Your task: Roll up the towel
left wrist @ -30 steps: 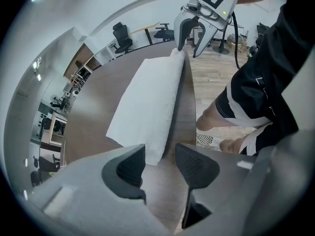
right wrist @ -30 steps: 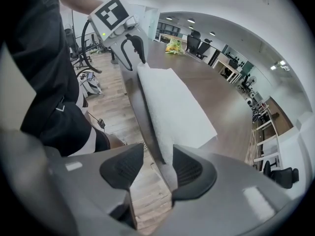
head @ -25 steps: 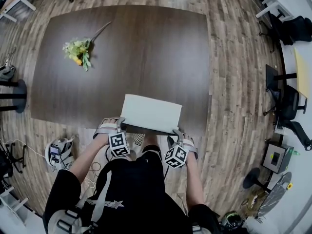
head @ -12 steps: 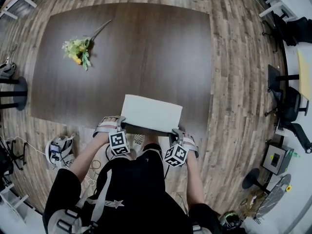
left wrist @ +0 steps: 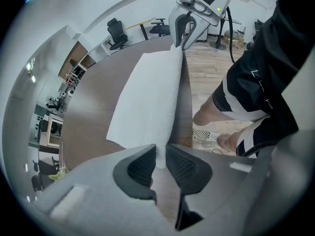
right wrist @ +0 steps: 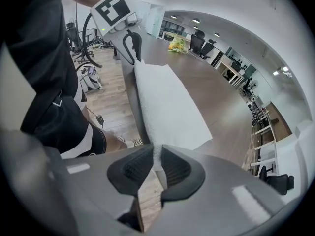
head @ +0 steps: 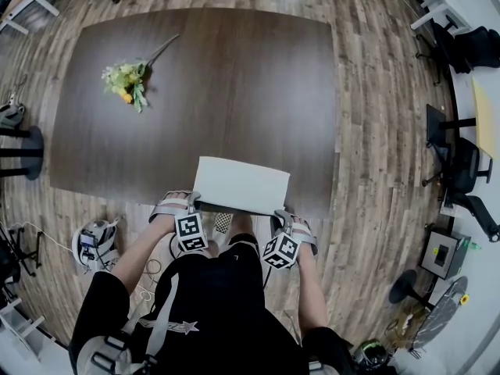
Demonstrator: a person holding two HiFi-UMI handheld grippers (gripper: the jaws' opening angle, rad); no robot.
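– Wood-plank floor runs all round a dark brown wooden surface. What is happening at its near edge?

– Start with the left gripper. It points steeply down at the near left corner of a white rectangular terry towel. Its jaws have just been closing. In the left gripper view the ribbed pads pinch the towel's thin edge between them.

– And the other one?

– The right gripper does the same at the near right corner. Its jaws have just been closing too. In the right gripper view its pads squeeze a narrow strip of the white cloth.

– So the towel is off the surface?

– No. It lies flat and unrolled, with its long near side along the surface's near edge. It is set slightly askew, and only the two near corners are gripped. From each gripper the cloth stretches straight across to the other.

– Anything else on there?

– A bunch of yellow and green flowers lies toward the far left, well apart from the towel. A person in black clothing stands at the near edge, one gripper in each hand.
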